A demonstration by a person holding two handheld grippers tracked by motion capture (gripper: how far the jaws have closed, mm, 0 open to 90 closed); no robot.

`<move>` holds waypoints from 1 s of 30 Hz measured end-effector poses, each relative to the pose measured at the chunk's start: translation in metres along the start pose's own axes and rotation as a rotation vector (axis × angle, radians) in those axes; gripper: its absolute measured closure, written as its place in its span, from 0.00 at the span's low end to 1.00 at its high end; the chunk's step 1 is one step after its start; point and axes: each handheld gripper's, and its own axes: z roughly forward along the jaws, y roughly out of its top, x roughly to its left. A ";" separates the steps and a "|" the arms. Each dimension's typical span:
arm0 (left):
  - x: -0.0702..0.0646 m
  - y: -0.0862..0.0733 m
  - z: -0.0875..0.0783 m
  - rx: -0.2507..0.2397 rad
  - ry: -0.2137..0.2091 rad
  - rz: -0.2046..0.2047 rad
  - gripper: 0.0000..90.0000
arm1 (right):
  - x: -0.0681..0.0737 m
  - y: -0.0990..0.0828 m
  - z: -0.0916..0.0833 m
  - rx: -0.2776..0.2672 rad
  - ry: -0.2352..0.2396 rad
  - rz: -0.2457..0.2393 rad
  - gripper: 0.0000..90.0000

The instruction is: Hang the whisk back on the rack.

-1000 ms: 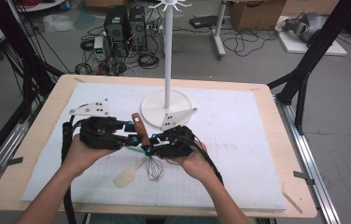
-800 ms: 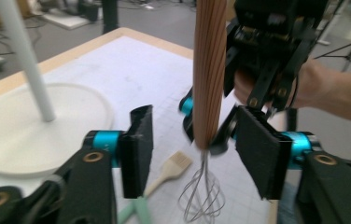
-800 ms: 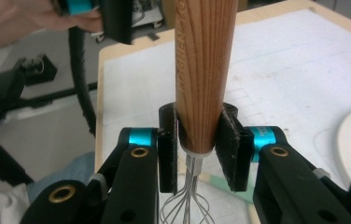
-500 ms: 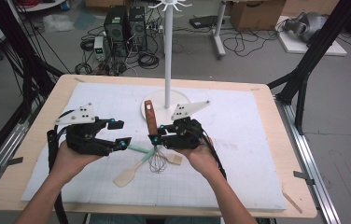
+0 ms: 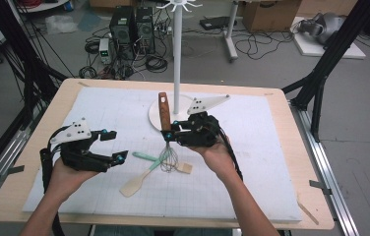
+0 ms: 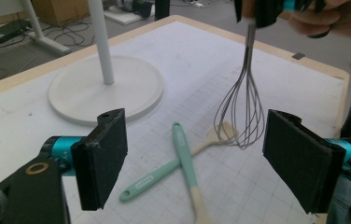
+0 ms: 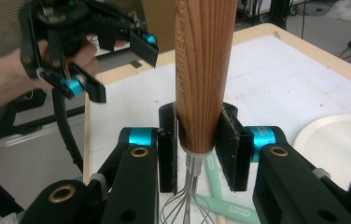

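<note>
From the high view, the right gripper (image 5: 168,134) held a whisk (image 5: 166,132) upright near the middle of the white mat (image 5: 252,147), its wooden handle pointing up and its wire loops hanging just above two spatulas (image 5: 146,169) that lay crossed on the mat. The right gripper view brought out what the high view left small: the two black pads were pinched on the lower end of the wooden handle (image 7: 205,70), just above the metal collar where the wires began, and the mint handles of the spatulas showed beneath the loops. The left gripper (image 5: 114,146) sat apart to the left of the whisk, with nothing in it; its jaws had just been opening. The left gripper view showed them spread wide and empty, framing the wire loops (image 6: 241,112) hanging in the air beyond them, along with the crossed spatulas and the round white base (image 6: 106,91) of a stand (image 5: 177,54) behind. The high view alone took in the stand's full pole, rising behind the whisk to a ring of hooks at the top.
</note>
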 end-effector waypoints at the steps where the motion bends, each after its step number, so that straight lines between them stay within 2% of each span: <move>1: 0.001 -0.002 0.000 0.004 0.005 0.000 0.24 | -0.001 0.001 -0.001 -0.005 0.000 0.004 0.79; 12: 0.005 -0.018 -0.001 0.013 0.064 -0.022 0.17 | -0.006 0.014 -0.006 -0.011 -0.006 0.002 0.79; 20: 0.010 -0.029 0.000 0.019 0.083 -0.045 0.14 | -0.011 0.021 -0.007 -0.015 -0.015 -0.003 0.79; 30: 0.014 -0.037 -0.002 0.024 0.106 -0.049 0.11 | -0.016 0.033 -0.009 -0.021 -0.031 -0.016 0.79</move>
